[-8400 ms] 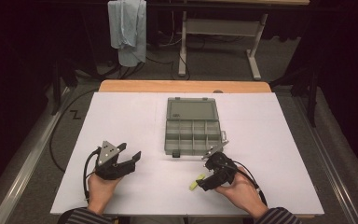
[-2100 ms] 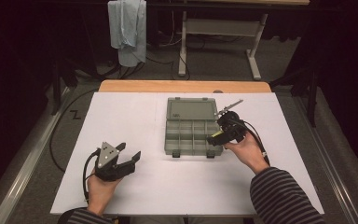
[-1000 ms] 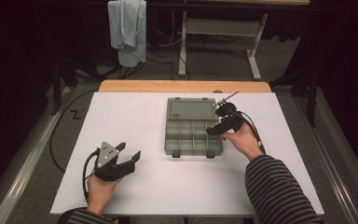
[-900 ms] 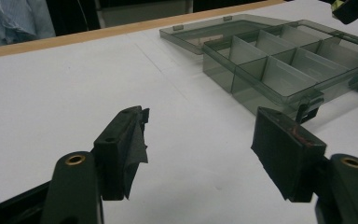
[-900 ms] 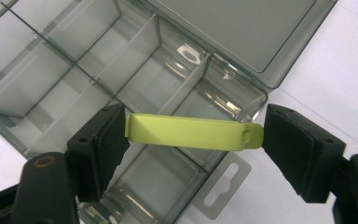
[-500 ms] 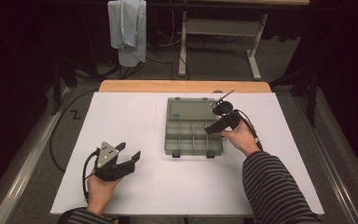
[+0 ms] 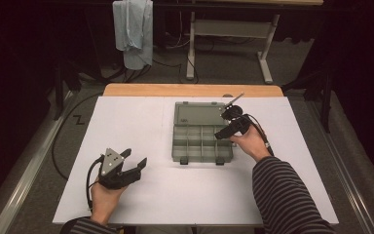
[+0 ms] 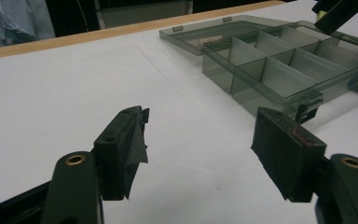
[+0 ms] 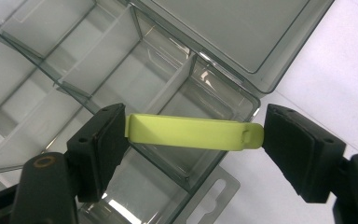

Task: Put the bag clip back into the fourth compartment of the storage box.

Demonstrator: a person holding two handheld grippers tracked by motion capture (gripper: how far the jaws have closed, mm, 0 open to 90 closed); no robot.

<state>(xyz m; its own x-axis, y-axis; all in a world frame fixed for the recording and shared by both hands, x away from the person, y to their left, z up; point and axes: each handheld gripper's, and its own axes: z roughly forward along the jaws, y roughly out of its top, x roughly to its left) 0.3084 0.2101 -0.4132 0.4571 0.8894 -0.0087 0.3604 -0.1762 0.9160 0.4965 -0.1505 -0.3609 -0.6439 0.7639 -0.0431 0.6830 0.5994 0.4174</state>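
A smoky clear compartment box (image 7: 202, 157) lies open mid-table, its lid (image 7: 197, 113) folded flat behind it. My right gripper (image 7: 222, 132) hovers over the box's right rear corner. In the right gripper view, my right gripper (image 9: 193, 135) is shut on a flat yellow-green strip (image 9: 191, 132), held end to end between the pads above a corner compartment (image 9: 200, 116). My left gripper (image 7: 134, 158) rests at the table's front left, jaws open and empty. The left gripper view looks between the open jaws of my left gripper (image 8: 200, 149) at the box (image 8: 261, 93) farther off.
The white table top (image 7: 126, 122) has a wooden strip (image 7: 190, 90) along its far edge. A pale cloth (image 7: 134, 29) hangs beyond the table, beside a white desk frame (image 7: 233, 29). Cables trail from both grippers.
Since the earliest frame my right hand has carried the yellow-green strip from the table's front right to above the box. Over the last second it barely shifted. The left hand stayed put.
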